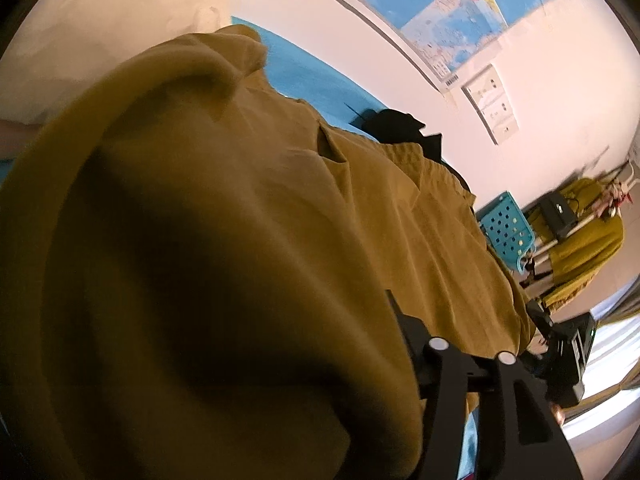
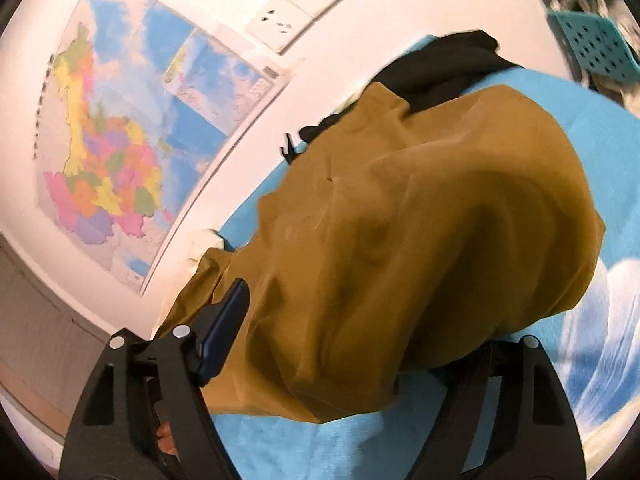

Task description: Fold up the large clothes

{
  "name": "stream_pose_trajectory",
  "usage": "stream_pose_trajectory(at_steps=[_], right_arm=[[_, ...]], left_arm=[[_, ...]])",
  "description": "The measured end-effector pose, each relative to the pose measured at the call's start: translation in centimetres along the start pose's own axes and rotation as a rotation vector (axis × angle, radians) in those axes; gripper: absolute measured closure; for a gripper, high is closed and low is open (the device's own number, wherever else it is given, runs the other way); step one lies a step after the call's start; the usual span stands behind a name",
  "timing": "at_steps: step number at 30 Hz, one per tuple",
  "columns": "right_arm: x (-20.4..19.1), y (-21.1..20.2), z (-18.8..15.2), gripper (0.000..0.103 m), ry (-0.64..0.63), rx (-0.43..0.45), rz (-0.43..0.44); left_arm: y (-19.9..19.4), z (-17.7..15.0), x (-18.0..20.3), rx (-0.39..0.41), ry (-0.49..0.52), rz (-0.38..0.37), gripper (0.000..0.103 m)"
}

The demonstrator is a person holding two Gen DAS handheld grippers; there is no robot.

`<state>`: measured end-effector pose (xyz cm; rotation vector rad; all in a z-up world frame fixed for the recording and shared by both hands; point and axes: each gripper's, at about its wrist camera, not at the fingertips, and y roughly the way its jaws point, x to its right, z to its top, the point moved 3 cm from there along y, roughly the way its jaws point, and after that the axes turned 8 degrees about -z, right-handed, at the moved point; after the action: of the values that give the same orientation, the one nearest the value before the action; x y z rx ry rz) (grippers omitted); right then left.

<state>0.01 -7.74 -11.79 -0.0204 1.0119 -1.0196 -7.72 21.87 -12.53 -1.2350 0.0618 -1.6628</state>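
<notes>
Across the centre of both views lies the mustard-yellow garment (image 2: 420, 240), spread over a blue bed cover (image 2: 600, 140) and bunched into loose rolls and hollows rather than flat panels.

Left tool (image 1: 472, 360): only one finger assembly shows at lower right of its view; cloth is draped over the other side and fills the lower left of the frame. Whether it is clenched on the fabric I cannot tell.

Right tool (image 2: 360, 340): fingers stand wide apart at the bottom of its view, the garment's near edge hanging between them with no pinch evident. Released.

A black garment (image 2: 452, 68) lies beyond the yellow one at upper right of the right wrist view, partly under it, next to the wall with a map (image 2: 132, 132).

Assessment: no squared, stacked fold is visible; edges are uneven and a cuffed end trails at lower left of the right wrist view. Folding appears early or mid-course. Remaining work, in my judgement: flatten, align edges, complete the folds, then deal with the black piece.
</notes>
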Motion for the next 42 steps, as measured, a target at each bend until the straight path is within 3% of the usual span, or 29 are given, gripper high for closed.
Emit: stream_pose_trajectory(at_steps=[5, 12, 15, 16, 18, 20, 23, 30, 36, 40, 42], right_arm=[[1.0, 2.3, -0.5, 0.027, 0.031, -0.094, -0.008], [-0.1, 3.3, 0.0, 0.027, -0.013, -0.066, 0.012], [-0.3, 3.4, 0.3, 0.038, -0.045, -0.054, -0.001], [-0.1, 3.4, 0.3, 0.045, -0.046, -0.052, -0.007], [0.3, 3.4, 0.4, 0.050, -0.040, -0.057, 0.005], [0.6, 3.4, 0.2, 0.050, -0.031, -0.067, 0.018], [0.8, 4.0, 0.2, 0.039, 0.001, -0.087, 0.048], [0.4, 4.7, 0.2, 0.040, -0.042, -0.080, 0.030], [0.9, 4.3, 0.4, 0.059, -0.053, -0.080, 0.039], [0.5, 3.1, 0.6, 0.078, -0.051, -0.073, 0.087], [-0.1, 1.8, 0.5, 0.082, -0.071, -0.064, 0.114]], left_arm=[[0.8, 0.0, 1.2, -0.018, 0.065, 0.000, 0.025], [1.3, 0.4, 1.4, -0.014, 0.061, 0.020, 0.019], [1.4, 0.7, 1.3, 0.013, 0.059, 0.102, 0.030], [1.4, 0.7, 1.3, 0.022, 0.074, 0.155, 0.041], [1.3, 0.6, 1.2, 0.031, 0.081, 0.171, 0.043], [1.2, 0.5, 1.2, 0.028, 0.095, 0.181, 0.044], [1.2, 0.4, 1.2, 0.027, 0.095, 0.191, 0.044], [1.1, 0.4, 1.2, 0.030, 0.102, 0.195, 0.043], [0.8, 0.3, 1.3, 0.032, 0.103, 0.211, 0.051], [0.0, 0.2, 1.8, 0.032, 0.109, 0.198, 0.067], [-0.5, 0.2, 2.4, 0.029, 0.118, 0.175, 0.073]])
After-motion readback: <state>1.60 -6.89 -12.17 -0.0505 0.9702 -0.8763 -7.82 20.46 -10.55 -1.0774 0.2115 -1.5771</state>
